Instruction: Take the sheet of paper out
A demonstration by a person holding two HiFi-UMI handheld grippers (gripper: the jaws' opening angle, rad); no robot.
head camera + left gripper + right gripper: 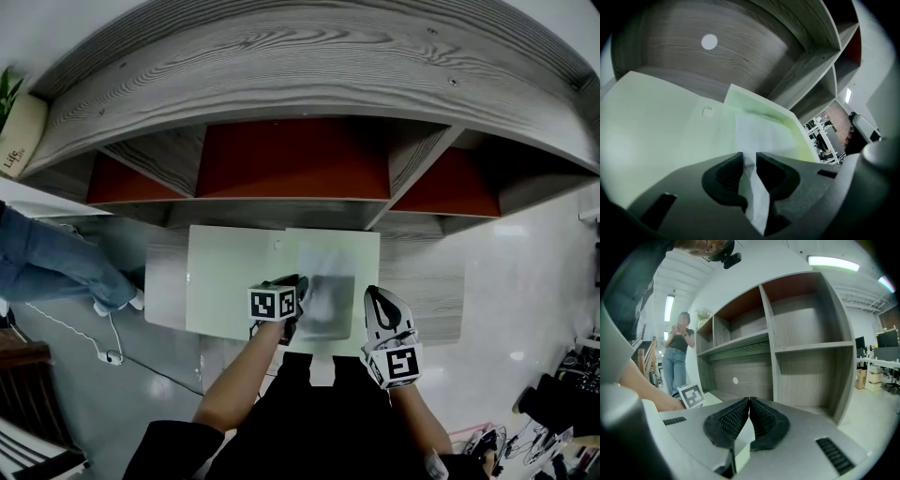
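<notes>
The sheet of paper (328, 279) is lying in the right half of the open pale-green folder (234, 272), its long axis running 12 to 6, with the near short edge pointing at 6. The left gripper (300, 283) is straddling that edge, jaws slightly apart and not pressing it. The right gripper (376, 294), at the sheet's 4 o'clock, is pinching the folder's edge.
</notes>
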